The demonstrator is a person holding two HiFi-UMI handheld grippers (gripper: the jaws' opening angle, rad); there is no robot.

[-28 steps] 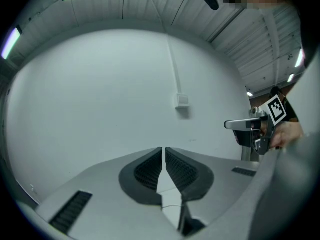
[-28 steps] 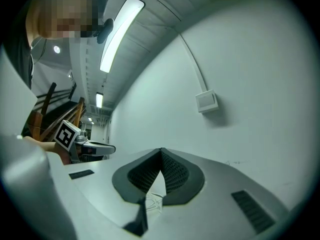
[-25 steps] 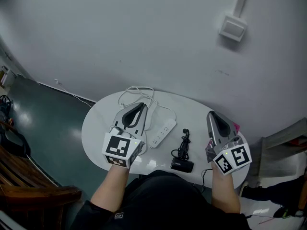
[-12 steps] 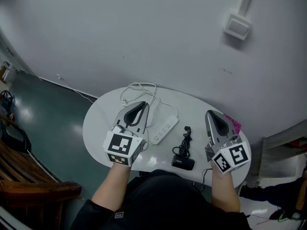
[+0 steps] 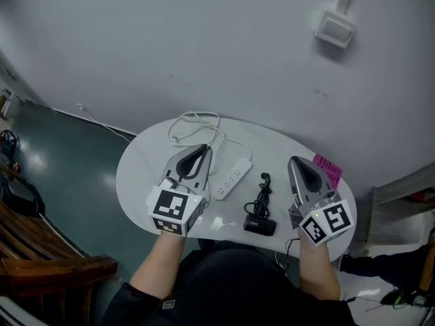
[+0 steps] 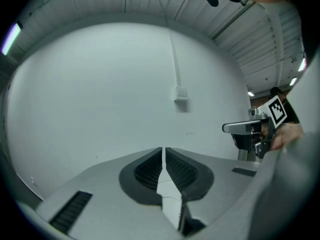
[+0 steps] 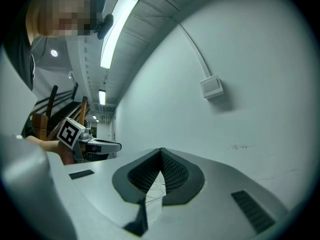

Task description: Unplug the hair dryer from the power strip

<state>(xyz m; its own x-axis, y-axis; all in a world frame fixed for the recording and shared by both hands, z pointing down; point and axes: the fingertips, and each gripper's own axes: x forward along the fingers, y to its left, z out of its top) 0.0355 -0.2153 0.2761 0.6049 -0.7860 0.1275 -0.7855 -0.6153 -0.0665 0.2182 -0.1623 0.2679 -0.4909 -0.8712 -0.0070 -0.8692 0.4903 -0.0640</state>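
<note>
Hair dryer (image 5: 260, 225) and its bundled cord (image 5: 261, 197) lie apart from the power strip (image 5: 231, 177), so unplugging looks finished; left gripper (image 5: 202, 149) and right gripper (image 5: 296, 161) hover pressed together, empty, and need only withdraw.

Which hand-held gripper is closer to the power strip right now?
Left. The left hand-held gripper is just beside the power strip, at its left in the head view; the right hand-held gripper is farther off, on the far side of the hair dryer.

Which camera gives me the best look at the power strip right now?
The head view: the white power strip lies in plain sight on the table, beside the left hand-held gripper. Both gripper views face the wall and show nothing recognisable of it.
</note>
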